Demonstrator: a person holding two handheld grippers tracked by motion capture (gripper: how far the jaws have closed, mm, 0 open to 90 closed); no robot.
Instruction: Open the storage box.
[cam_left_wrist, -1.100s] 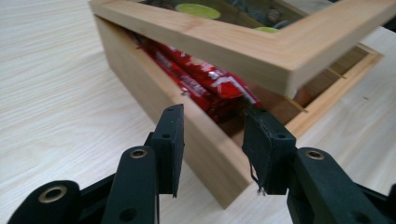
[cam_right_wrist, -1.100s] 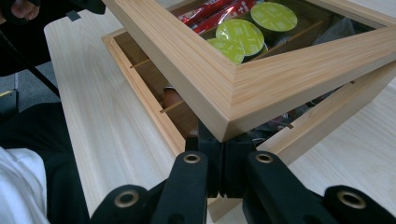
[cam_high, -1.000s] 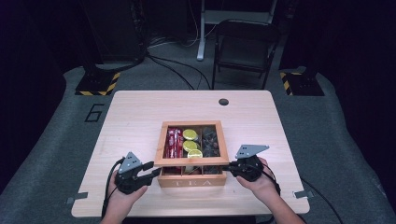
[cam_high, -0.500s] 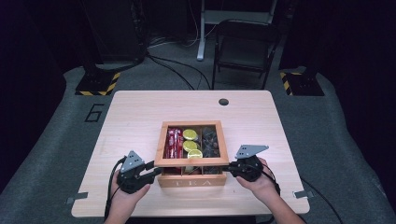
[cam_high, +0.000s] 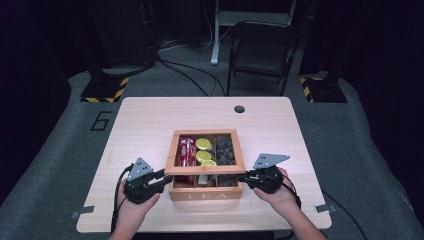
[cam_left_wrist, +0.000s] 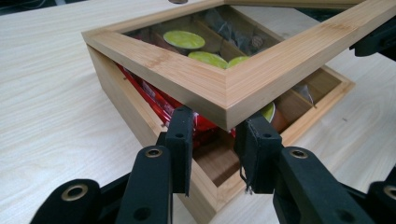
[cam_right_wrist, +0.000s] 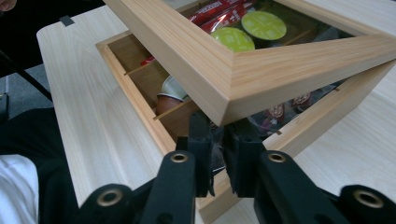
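Note:
A wooden tea box (cam_high: 206, 192) sits at the table's near middle. Its glass-windowed lid (cam_high: 172, 150) is tilted, front edge raised off the box. Through the glass I see red sachets (cam_high: 186, 150), green capsules (cam_high: 203, 145) and dark tea bags (cam_high: 226, 149). My left gripper (cam_high: 167, 176) is at the lid's front left corner (cam_left_wrist: 226, 109). Its jaws have just been closing and flank that corner, with no firm press visible. My right gripper (cam_high: 241, 176) is at the front right corner (cam_right_wrist: 231, 88). Its jaws have just been opening to a narrow gap with nothing between them, tips under the lid.
The table (cam_high: 150, 120) has a round cable hole (cam_high: 239, 108) near its far edge. A dark folding chair (cam_high: 262, 45) stands behind it. Bare wood lies to both sides of the box. The table's near edge runs just behind my hands.
The left gripper has edged slightly toward the box's corner. The right gripper stays where it was, and the lid stays raised at the front.

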